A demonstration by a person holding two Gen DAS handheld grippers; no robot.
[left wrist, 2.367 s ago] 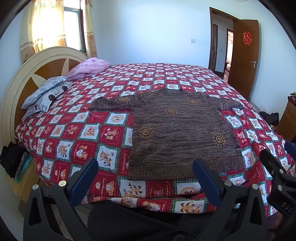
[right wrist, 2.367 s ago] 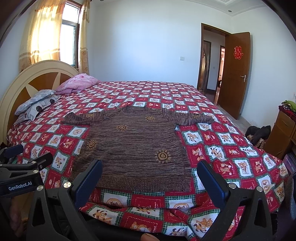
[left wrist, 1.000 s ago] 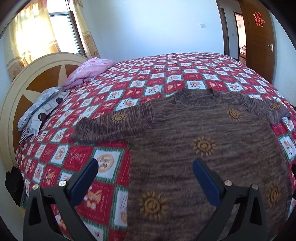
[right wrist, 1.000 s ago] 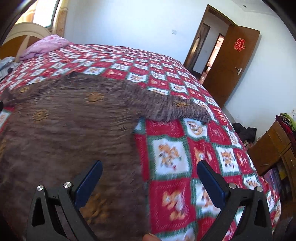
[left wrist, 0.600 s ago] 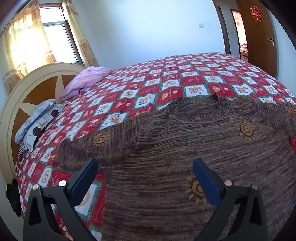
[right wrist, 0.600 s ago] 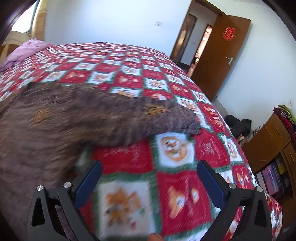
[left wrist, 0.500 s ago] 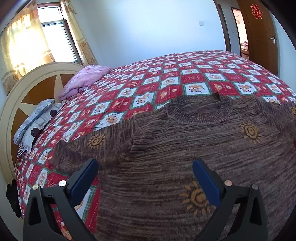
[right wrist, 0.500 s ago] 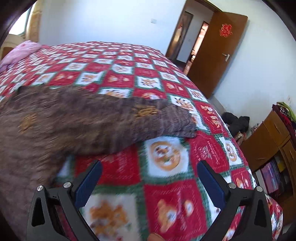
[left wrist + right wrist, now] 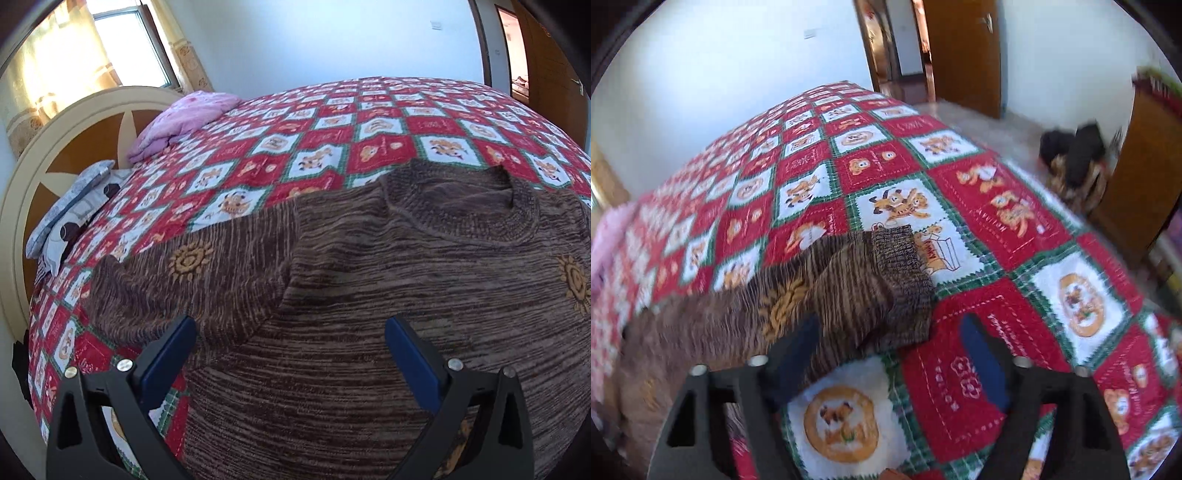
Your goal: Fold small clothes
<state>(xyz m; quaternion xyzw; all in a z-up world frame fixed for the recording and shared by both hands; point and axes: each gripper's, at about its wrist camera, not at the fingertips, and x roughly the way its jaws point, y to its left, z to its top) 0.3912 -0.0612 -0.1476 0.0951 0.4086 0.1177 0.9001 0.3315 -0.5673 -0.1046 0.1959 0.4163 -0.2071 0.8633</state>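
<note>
A brown knitted sweater [image 9: 369, 295] with gold sun motifs lies flat, face up, on the bed. In the left wrist view its left sleeve [image 9: 177, 273] stretches out to the left and its collar [image 9: 465, 206] sits at the upper right. My left gripper [image 9: 290, 350] is open and hovers just above the armpit where sleeve meets body. In the right wrist view the right sleeve's ribbed cuff [image 9: 901, 273] lies ahead. My right gripper [image 9: 890, 343] is open, with the cuff end between its fingers.
A red, white and green patchwork quilt [image 9: 332, 122] covers the bed. A round wooden headboard [image 9: 74, 147], a pink blanket [image 9: 184, 118] and grey pillows [image 9: 74, 218] are at the left. A brown door [image 9: 960, 51], dark clothes on the floor [image 9: 1075, 155] and a cabinet [image 9: 1145, 162] are at the right.
Both grippers moved forward and down over the sweater. The left one closed in on the left sleeve's armpit. The right one swung right to the right sleeve's cuff and narrowed its opening.
</note>
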